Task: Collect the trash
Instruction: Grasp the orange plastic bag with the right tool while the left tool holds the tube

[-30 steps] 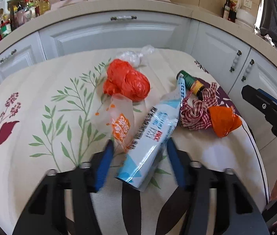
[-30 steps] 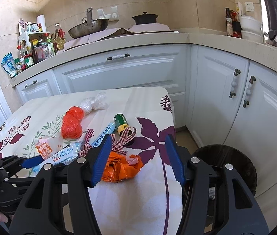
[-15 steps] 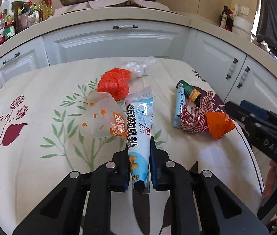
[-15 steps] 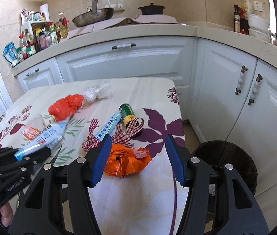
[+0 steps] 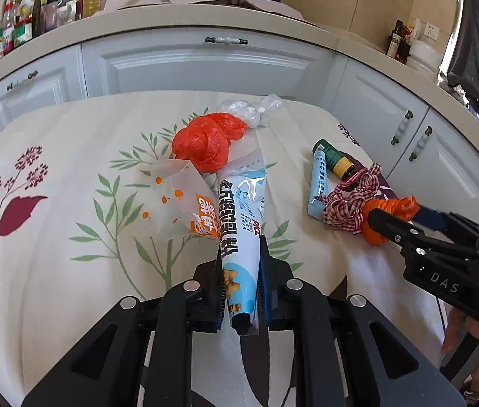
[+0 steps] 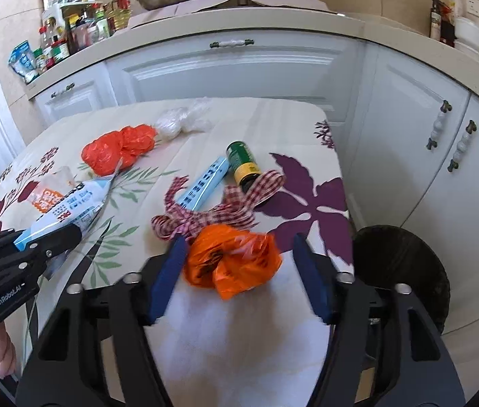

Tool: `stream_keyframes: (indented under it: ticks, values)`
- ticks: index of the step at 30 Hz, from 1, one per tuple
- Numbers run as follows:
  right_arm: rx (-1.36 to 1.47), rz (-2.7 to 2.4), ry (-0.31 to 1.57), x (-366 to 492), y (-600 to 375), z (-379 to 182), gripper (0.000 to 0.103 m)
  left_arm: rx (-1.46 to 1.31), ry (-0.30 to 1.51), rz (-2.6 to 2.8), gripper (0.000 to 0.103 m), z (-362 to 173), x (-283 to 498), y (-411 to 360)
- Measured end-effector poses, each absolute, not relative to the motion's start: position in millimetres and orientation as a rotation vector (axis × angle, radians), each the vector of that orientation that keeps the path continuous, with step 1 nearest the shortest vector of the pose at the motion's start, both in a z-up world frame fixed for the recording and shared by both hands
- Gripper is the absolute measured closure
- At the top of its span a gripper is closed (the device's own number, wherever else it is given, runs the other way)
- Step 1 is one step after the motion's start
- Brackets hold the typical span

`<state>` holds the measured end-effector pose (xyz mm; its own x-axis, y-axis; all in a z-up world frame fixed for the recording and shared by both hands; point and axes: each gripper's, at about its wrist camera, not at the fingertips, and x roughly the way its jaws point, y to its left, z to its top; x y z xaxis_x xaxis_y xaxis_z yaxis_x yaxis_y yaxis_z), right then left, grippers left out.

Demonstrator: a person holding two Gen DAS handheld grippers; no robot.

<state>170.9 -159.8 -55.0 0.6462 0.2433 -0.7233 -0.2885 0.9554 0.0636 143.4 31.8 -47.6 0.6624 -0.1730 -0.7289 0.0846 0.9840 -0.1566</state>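
Observation:
My left gripper (image 5: pixel 242 264) is shut on a long blue-and-white snack wrapper (image 5: pixel 242 217) and holds it over the table; the wrapper shows in the right wrist view (image 6: pixel 70 210) too. My right gripper (image 6: pixel 236 271) is open, with its jaws on either side of a crumpled orange plastic bag (image 6: pixel 232 261) near the table's right edge. The bag also shows in the left wrist view (image 5: pixel 388 217). A red plastic bag (image 5: pixel 205 142), a clear orange-printed wrapper (image 5: pixel 181 203), a red checked ribbon (image 6: pixel 212 213), a blue packet (image 6: pixel 205 186) and a green bottle (image 6: pixel 242 166) lie on the table.
The table has a floral cloth (image 5: pixel 53 237). A clear plastic bag (image 5: pixel 249 110) lies at the far side. A dark round bin (image 6: pixel 405 271) stands on the floor right of the table. White cabinets (image 6: pixel 239 68) and a cluttered counter run behind.
My left gripper has shut on the blue-and-white wrapper and lifted it. My right gripper has moved forward so its open jaws flank the orange bag.

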Motion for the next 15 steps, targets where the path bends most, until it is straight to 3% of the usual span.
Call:
stream_keyframes:
  ticks: [15]
  values:
    - [-0.043, 0.310, 0.776, 156, -167, -50, 0.058, -0.056, 0.781, -0.155, 0.085, -46, 123, 24]
